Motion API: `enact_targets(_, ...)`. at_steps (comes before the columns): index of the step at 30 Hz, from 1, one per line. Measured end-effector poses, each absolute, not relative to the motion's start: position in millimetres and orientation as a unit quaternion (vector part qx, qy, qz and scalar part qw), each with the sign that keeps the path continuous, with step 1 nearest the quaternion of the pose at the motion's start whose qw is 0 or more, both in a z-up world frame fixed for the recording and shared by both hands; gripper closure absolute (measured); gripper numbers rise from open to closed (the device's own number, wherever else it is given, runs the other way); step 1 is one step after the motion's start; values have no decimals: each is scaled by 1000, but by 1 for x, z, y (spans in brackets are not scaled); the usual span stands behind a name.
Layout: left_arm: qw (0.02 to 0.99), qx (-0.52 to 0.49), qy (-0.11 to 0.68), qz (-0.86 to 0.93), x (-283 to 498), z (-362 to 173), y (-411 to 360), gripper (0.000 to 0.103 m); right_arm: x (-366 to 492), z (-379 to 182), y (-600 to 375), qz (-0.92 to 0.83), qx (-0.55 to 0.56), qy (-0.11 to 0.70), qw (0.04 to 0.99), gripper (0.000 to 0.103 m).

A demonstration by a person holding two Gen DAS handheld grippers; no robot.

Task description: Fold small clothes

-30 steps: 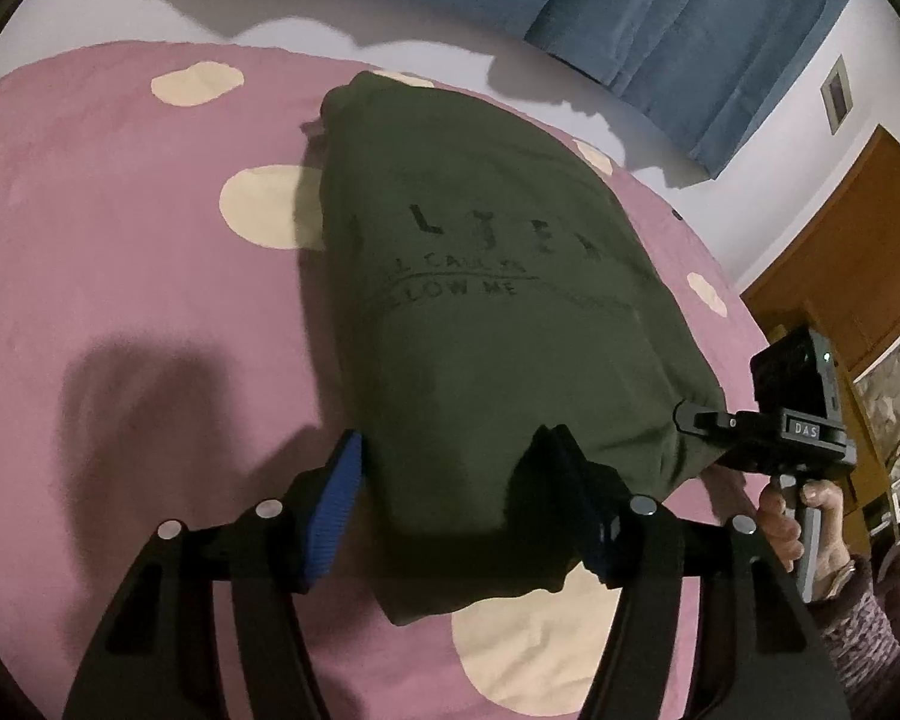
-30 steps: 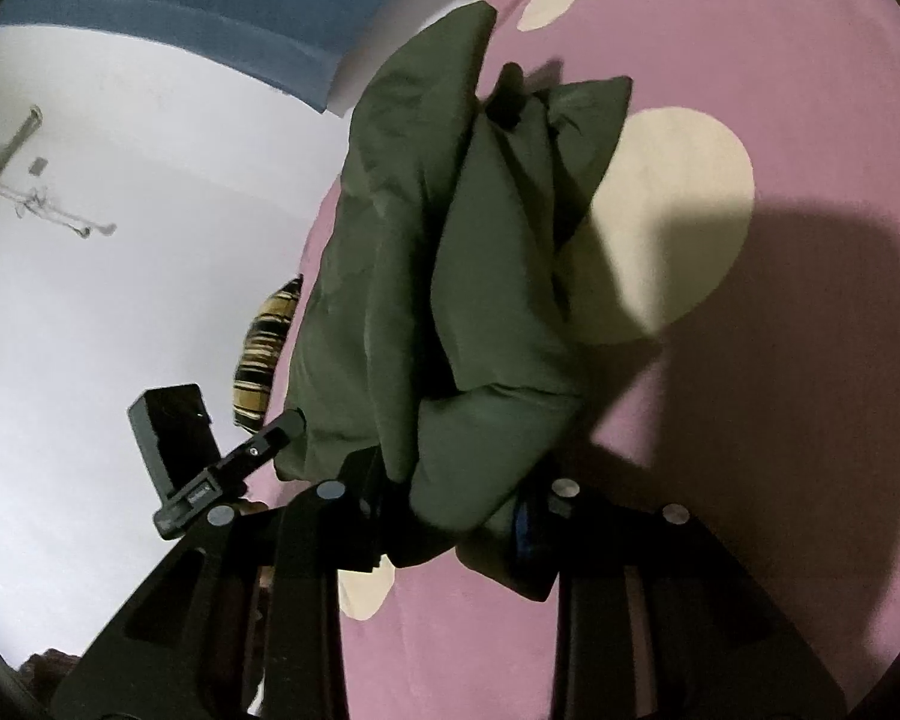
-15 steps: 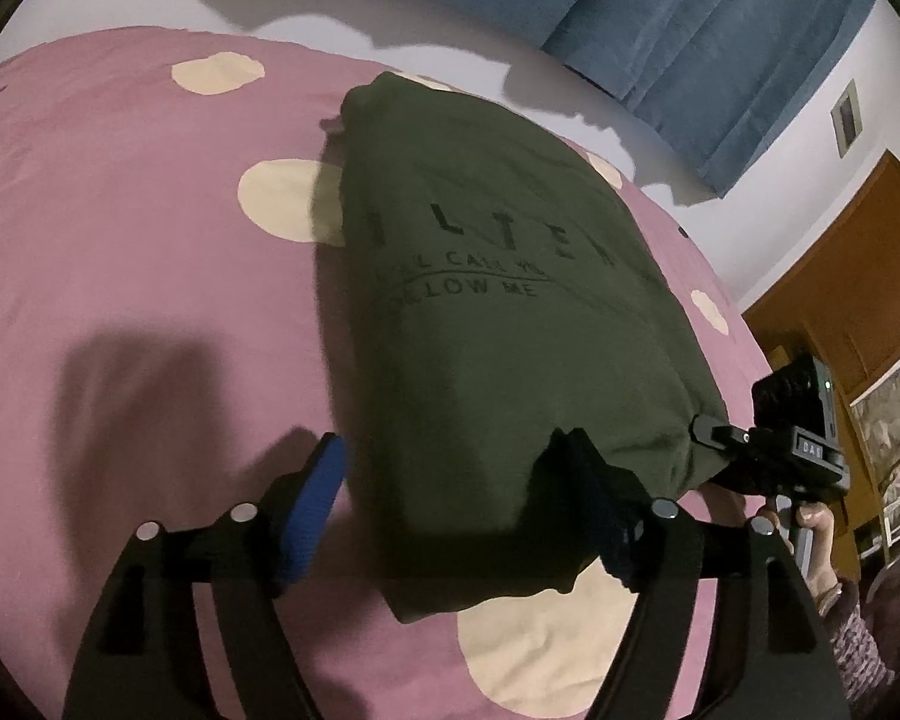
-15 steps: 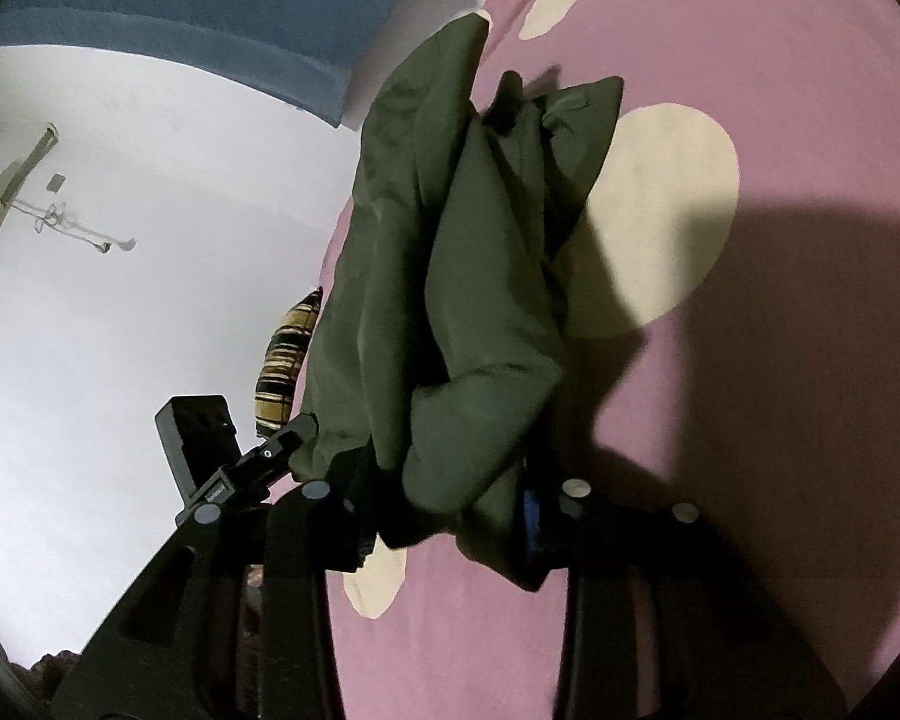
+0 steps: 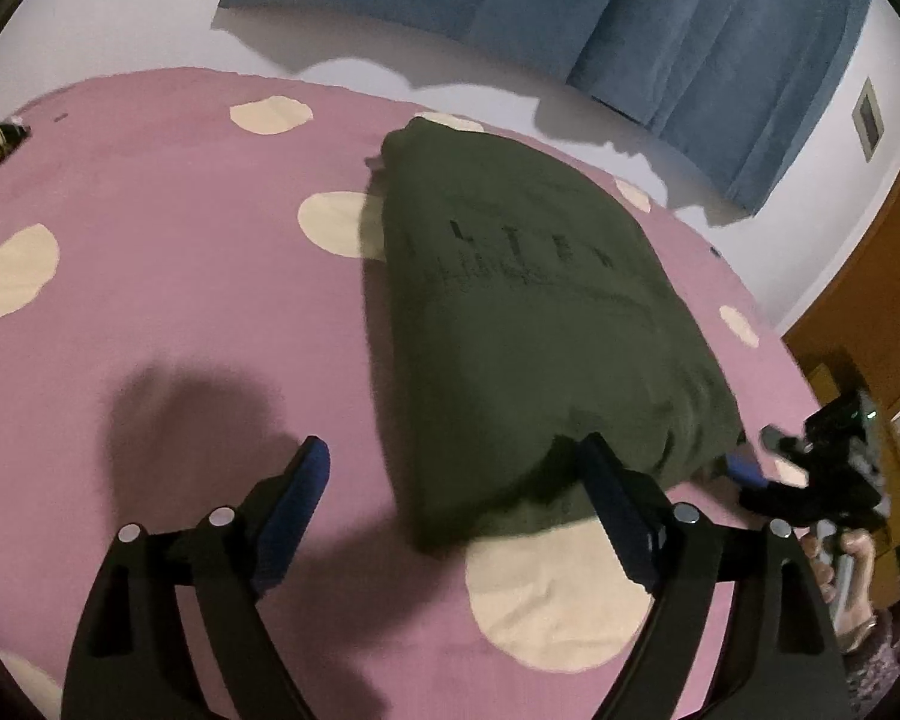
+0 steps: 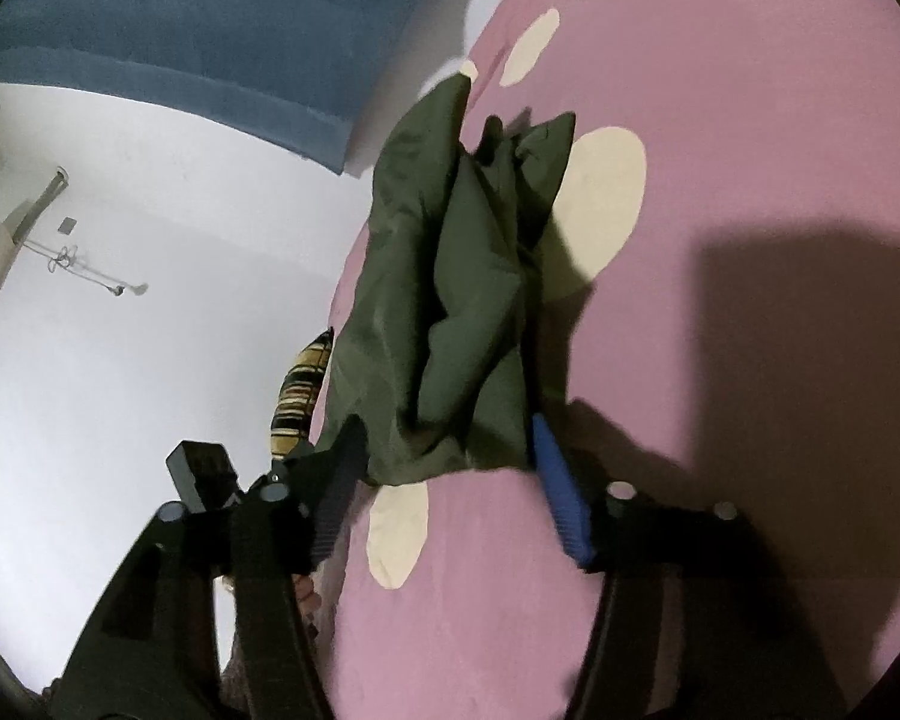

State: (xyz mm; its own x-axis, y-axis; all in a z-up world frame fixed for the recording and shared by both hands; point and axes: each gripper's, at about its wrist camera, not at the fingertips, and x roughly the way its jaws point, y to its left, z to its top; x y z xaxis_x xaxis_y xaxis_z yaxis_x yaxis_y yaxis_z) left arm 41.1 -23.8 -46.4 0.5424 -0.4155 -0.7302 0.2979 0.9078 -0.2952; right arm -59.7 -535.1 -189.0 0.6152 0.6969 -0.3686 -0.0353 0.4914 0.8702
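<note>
Left wrist view: the left gripper [image 5: 456,480] stands with its jaws wide and still opening, its blue pads clear of the cloth. The folded olive-green T-shirt [image 5: 540,324] lies on the pink bedspread [image 5: 168,276] with cream dots, just beyond the fingertips and reaching away toward the far side of the bed. Its near edge sits between the two fingers, closer to the right one, whose tip overlaps the cloth's near right corner; the left finger [image 5: 297,492] is well apart from it over bare bedspread. Dark lettering runs across the shirt's top face, too blurred to read. At the right edge the right gripper [image 5: 744,465] shows one blue pad just beside the shirt's near right corner, with a person's hand [image 5: 852,564] on its handle. A blue curtain [image 5: 630,18] hangs on the far wall and a wooden door [image 5: 870,276] stands at far right.

Right wrist view: the right gripper [image 6: 450,474] has its jaws parting, and the shirt's [image 6: 450,276] bunched, layered edge lies between them at the tips, with neither pad visibly pressing it. The shirt stretches away from the gripper along the left edge of the bedspread [image 6: 720,120]. A striped cushion [image 6: 300,396] lies just left of the shirt, behind the left finger.
</note>
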Motion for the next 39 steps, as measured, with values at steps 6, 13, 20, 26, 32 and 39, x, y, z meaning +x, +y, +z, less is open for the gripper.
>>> enact_targets(6, 897, -4, 407, -173, 8, -34, -44, 19, -91, -174, -516, 205, 390, 380, 813, 20)
enact_targets(13, 919, 28, 366, -145, -24, -17, -56, 18, -109, -164, -474, 122, 273, 400, 866, 12)
enact_targets(20, 922, 33, 368, -112, -41, -21, -56, 17, -114, -155, -457, 52, 204, 404, 890, 11)
enact_targets(26, 921, 30, 377, -98, -41, -26, -56, 17, -116, -145, -445, 21, 156, 397, 904, 10)
enact_targets(32, 923, 26, 374, -90, -44, -24, -56, 17, -117, -142, -430, 19, 114, 392, 913, 9)
enact_targets(39, 919, 26, 385, -83, -42, -26, -57, 17, -119, -142, -426, 20, 112, 393, 913, 9)
